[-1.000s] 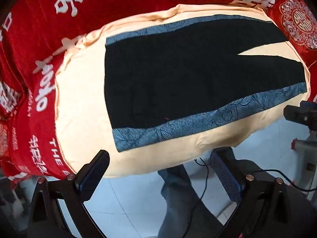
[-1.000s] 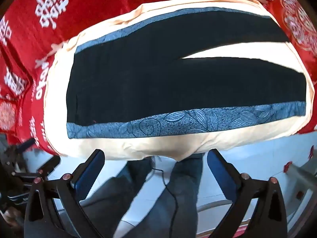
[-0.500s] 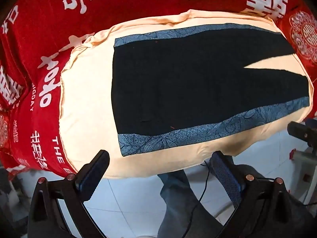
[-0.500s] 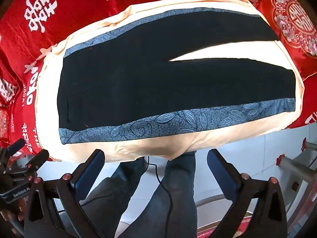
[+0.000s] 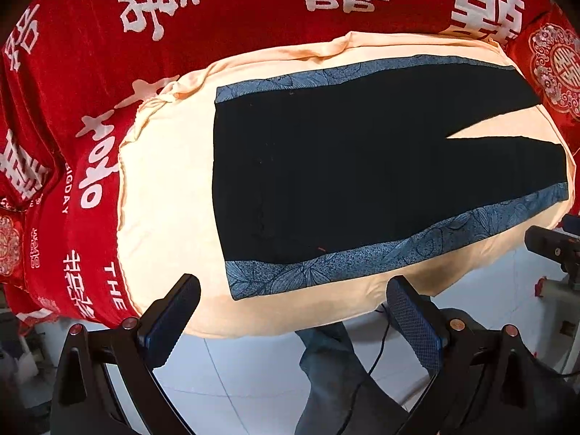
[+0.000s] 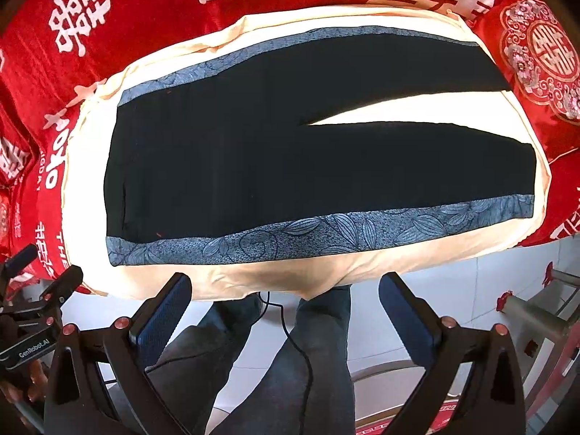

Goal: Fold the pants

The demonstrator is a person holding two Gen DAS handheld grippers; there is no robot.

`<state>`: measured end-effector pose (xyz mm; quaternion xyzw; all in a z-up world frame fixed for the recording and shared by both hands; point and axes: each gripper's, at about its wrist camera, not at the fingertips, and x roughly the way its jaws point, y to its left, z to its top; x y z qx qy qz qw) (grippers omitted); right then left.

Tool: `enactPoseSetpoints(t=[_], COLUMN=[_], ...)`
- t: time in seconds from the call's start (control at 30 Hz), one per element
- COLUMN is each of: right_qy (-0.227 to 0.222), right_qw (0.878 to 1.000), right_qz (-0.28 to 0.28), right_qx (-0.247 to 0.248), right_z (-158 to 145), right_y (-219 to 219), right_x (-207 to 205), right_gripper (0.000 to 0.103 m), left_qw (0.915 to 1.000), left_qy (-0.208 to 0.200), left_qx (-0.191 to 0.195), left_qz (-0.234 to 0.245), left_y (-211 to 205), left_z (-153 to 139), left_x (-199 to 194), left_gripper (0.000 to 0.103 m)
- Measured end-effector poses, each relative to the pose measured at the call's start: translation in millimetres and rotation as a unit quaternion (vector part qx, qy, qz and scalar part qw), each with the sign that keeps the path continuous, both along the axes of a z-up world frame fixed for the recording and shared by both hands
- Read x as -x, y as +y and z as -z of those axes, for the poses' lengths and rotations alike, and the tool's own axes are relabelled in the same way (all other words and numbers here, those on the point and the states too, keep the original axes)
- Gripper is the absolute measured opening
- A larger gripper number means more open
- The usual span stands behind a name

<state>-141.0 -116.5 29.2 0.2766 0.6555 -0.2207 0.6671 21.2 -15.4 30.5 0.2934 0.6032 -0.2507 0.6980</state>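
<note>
Black pants (image 5: pixel 344 166) (image 6: pixel 272 152) with blue leaf-patterned side stripes lie flat on a cream sheet (image 5: pixel 166 188) (image 6: pixel 290 272), waistband to the left and the two legs parted in a narrow V at the right. My left gripper (image 5: pixel 293 304) hovers open near the sheet's front edge, close to the waistband corner. My right gripper (image 6: pixel 284 301) is open too, held off the front edge below the near striped leg. Neither touches the pants.
A red bedspread (image 5: pixel 217 18) (image 6: pixel 108 11) with white characters surrounds the sheet. The person's jeans-clad legs (image 6: pixel 290 362) and a cable stand on the white tiled floor (image 5: pixel 235 369) below the edge. The other gripper (image 6: pixel 32 311) shows at the left of the right wrist view.
Both grippers have drawn back and up from the bed, so the pants look smaller and higher in each view. The pants have not moved.
</note>
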Motion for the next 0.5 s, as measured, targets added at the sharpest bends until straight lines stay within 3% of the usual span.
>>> enactPoseSetpoints(t=[0.5], right_qy=[0.004], right_qw=[1.000], right_qz=[0.003], right_qx=[0.001], right_z=[1.0], right_y=[-3.3], right_x=[-0.1], right_gripper=[0.103], left_qw=[1.0000], left_qy=[-0.004], left_qx=[-0.004], left_qz=[0.001], left_y=[-6.1], left_z=[0.1], left_x=[-1.8], left_gripper=[0.103])
